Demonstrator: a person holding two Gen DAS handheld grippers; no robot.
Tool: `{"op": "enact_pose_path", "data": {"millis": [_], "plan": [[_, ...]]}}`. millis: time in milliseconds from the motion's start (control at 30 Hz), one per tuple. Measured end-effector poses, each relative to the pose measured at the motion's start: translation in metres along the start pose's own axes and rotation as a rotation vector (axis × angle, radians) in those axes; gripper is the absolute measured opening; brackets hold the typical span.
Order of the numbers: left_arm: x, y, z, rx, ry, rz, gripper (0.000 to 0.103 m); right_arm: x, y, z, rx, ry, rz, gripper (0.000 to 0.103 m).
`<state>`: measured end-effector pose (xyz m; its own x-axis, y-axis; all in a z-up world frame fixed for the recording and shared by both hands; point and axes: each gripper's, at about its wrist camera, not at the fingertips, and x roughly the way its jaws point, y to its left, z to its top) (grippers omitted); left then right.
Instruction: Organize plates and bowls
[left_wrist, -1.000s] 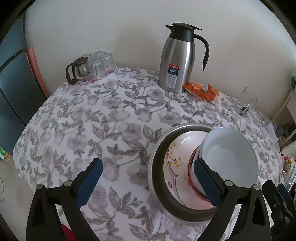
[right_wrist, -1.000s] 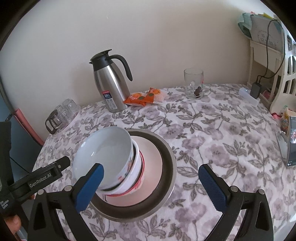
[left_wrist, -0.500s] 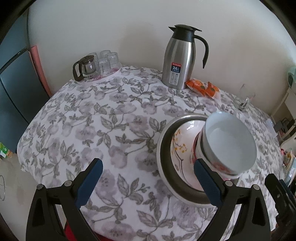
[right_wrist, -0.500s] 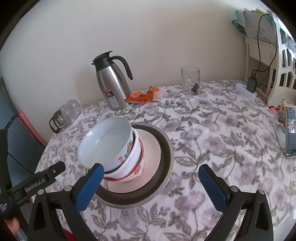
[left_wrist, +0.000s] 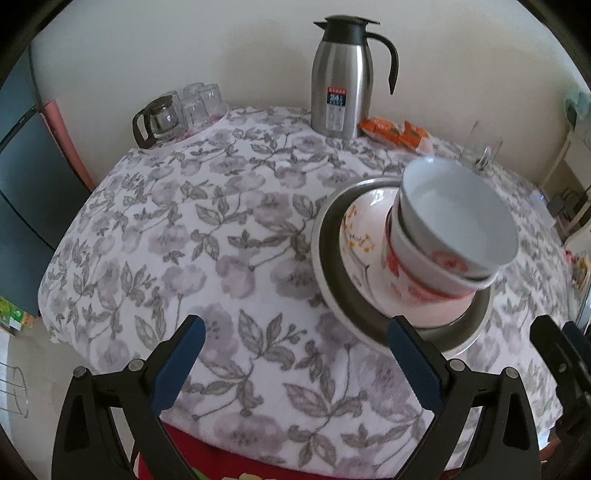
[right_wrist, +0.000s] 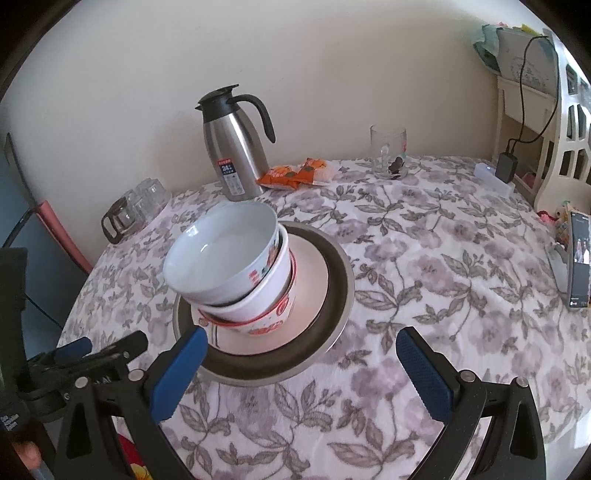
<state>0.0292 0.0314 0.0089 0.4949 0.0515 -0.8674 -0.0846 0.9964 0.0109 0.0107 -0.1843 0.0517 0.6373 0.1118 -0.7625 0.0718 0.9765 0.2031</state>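
Three nested white bowls (right_wrist: 236, 273) lean on a white plate (right_wrist: 306, 295) inside a steel pan (right_wrist: 340, 295). Both the left tongs (left_wrist: 295, 365) and the right tongs (right_wrist: 299, 369) gape empty above the floral table (right_wrist: 424, 258).

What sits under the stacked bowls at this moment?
The bowls rest on a white plate with a floral print, which lies in a metal pan. The plate's centre and most of the pan's floor are covered, so anything there is hidden.

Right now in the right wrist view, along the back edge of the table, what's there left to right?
Glass coffee pot → upturned glasses → steel thermos jug → orange snack packets → glass mug → white power bank.
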Motion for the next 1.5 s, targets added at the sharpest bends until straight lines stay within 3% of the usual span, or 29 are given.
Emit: {"op": "enact_pose_path", "data": {"millis": [400,867,1500], "plan": [[0.007,0.005,-0.014,0.033,0.052,0.079,0.099,0.005,-0.010,-0.016,0.022,0.051,-0.035,0.103],[0.015,0.008,-0.018,0.007,0.104,0.026,0.099,0.010,-0.007,-0.024,-0.011,0.081,-0.050,0.103],[0.024,0.008,-0.017,0.003,0.145,0.015,0.099,0.015,-0.007,-0.024,-0.020,0.095,-0.064,0.103]]}}
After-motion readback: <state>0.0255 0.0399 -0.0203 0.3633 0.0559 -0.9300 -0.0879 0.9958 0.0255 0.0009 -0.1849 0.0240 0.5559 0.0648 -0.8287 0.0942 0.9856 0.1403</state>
